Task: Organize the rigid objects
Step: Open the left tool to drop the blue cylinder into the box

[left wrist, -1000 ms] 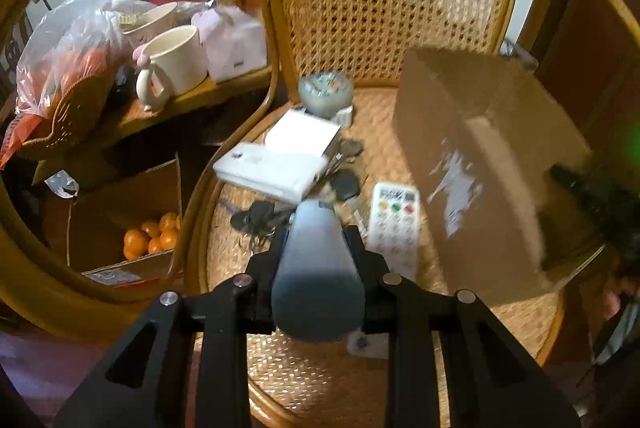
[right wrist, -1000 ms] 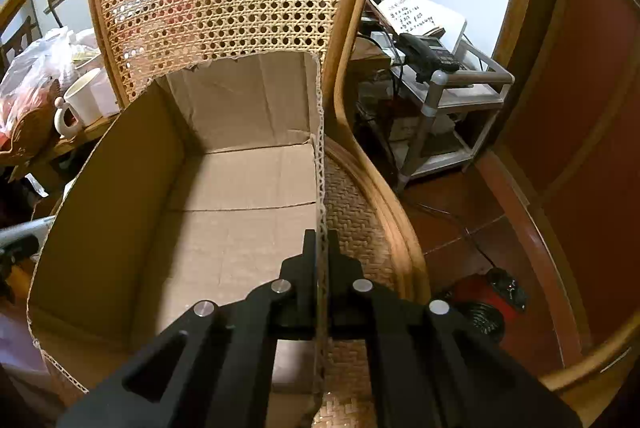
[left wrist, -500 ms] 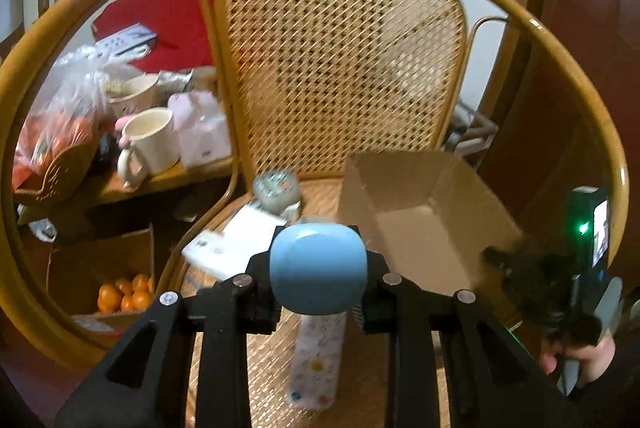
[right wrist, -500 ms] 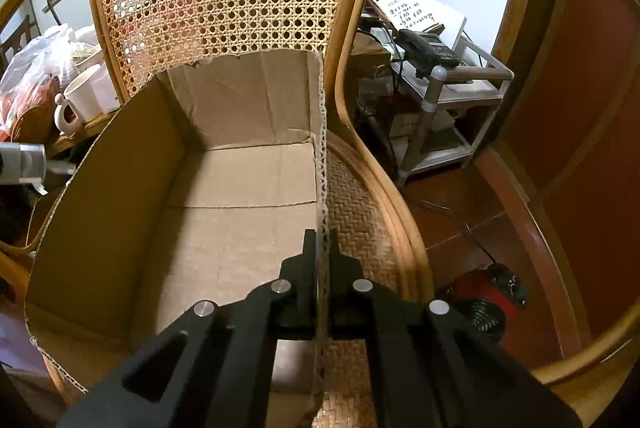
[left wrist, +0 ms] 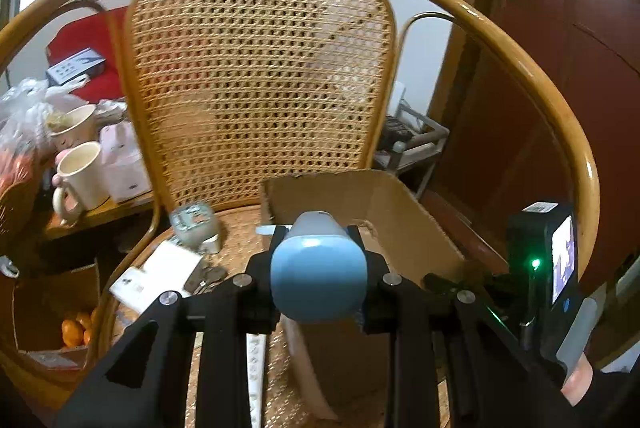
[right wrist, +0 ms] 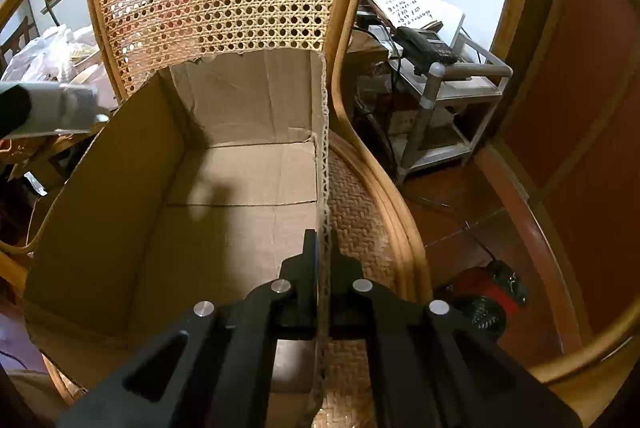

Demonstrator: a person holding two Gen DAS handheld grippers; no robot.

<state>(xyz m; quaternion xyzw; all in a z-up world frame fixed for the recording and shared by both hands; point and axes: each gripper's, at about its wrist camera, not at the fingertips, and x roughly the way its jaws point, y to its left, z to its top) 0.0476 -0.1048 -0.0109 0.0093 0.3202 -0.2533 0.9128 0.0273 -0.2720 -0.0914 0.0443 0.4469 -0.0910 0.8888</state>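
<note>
Nearest the left wrist camera, the left gripper (left wrist: 319, 228) is clamped on a pale blue rounded case (left wrist: 319, 282), held in the air just short of the near left corner of the cardboard box (left wrist: 384, 204). Under it, a white remote (left wrist: 256, 368) lies on the woven seat of the rattan chair (left wrist: 256, 68). Further left on the seat lie a white flat box (left wrist: 158, 278), some dark keys (left wrist: 208, 274) and a small round tin (left wrist: 195, 224), blurred. In the right wrist view the right gripper (right wrist: 321, 240) is clenched on the box's right wall, its jaws pinching the corrugated edge; the box interior is bare. Beyond the seat, a side table holds a cream mug (left wrist: 80, 176); a wire stand with a black telephone (right wrist: 428, 42) stands at right.
</note>
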